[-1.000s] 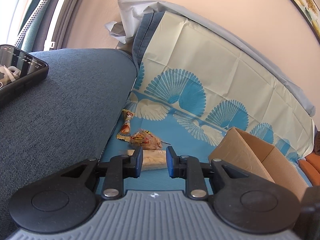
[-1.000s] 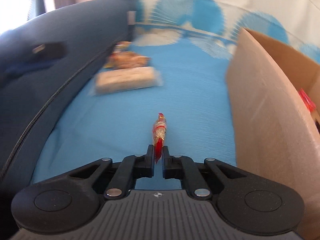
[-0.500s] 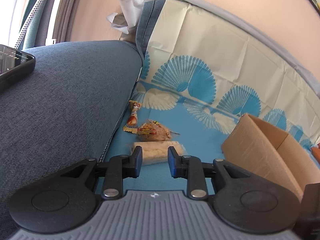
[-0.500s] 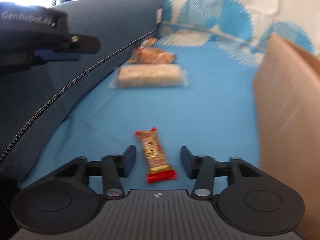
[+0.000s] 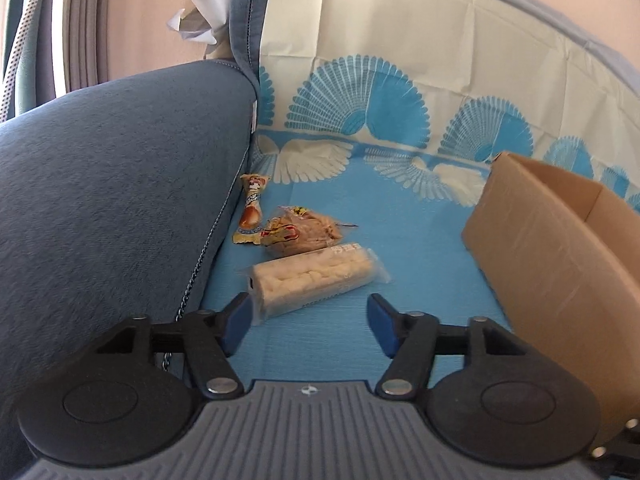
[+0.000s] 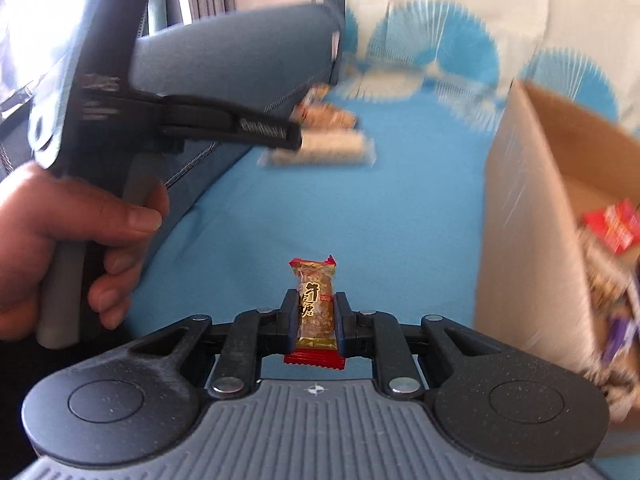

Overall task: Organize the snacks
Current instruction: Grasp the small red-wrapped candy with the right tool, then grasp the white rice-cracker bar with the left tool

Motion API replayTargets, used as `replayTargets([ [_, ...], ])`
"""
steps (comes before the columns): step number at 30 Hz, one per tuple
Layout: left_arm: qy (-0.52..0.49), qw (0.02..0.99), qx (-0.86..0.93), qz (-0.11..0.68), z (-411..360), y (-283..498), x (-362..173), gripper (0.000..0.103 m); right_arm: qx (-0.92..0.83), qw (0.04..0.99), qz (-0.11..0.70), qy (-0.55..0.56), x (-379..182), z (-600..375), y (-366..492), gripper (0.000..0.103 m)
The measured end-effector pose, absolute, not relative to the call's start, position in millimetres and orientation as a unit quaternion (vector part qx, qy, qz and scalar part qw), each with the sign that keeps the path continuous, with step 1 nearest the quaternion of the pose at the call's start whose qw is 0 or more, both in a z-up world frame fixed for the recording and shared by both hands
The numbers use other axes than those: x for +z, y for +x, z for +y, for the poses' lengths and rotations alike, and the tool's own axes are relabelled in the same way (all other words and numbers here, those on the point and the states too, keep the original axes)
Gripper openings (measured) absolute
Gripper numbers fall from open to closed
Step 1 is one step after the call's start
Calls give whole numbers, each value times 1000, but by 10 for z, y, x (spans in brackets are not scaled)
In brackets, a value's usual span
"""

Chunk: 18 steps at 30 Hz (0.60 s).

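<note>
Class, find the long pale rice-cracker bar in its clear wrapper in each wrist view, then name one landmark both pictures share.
Left wrist view: the long pale rice-cracker bar in clear wrapper lies centre frame on the blue cloth, just beyond the open left gripper.
Right wrist view: the bar sits blurred, upper middle, beside the left gripper's fingers.
Shared landmark: the brown cardboard box, at right in both.

A blue cloth (image 5: 400, 240) is covering the sofa seat, carrying a rice bar (image 5: 316, 276), two wrapped snacks (image 5: 300, 232) and a cardboard box (image 5: 560, 248).
</note>
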<state>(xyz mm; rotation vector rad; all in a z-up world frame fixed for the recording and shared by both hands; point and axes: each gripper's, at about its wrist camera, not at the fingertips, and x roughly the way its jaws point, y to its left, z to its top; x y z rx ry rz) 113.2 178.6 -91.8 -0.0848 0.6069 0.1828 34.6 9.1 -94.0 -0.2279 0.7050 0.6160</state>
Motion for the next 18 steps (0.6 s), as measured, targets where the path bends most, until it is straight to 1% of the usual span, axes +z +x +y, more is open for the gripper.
replayTargets([
  [2, -4, 947, 100, 306, 1740, 1255, -980, 85, 286, 894, 325, -119, -1089, 117, 344, 18],
  [3, 17, 945, 98, 311, 1714, 1327, -1008, 90, 280, 892, 338, -108, -1160, 131, 384, 18],
  [4, 35, 944, 99, 313, 1680, 1388, -1038, 92, 275, 889, 354, -91, -1216, 150, 429, 18],
  [5, 50, 942, 103, 316, 1654, 1457, -1074, 98, 274, 887, 363, -82, -1256, 184, 464, 18],
  [7, 73, 936, 111, 326, 1604, 1608, -1137, 102, 275, 886, 361, -98, -1308, 262, 475, 18],
  [11, 153, 916, 152, 339, 1493, 1922, -1287, 103, 275, 885, 366, -83, -1317, 234, 538, 18],
  [17, 144, 913, 114, 365, 1555, 2218, -1323, 103, 270, 883, 379, -66, -1318, 181, 656, 19],
  [18, 137, 915, 102, 366, 1567, 2230, -1310, 102, 271, 882, 379, -67, -1321, 182, 652, 19],
])
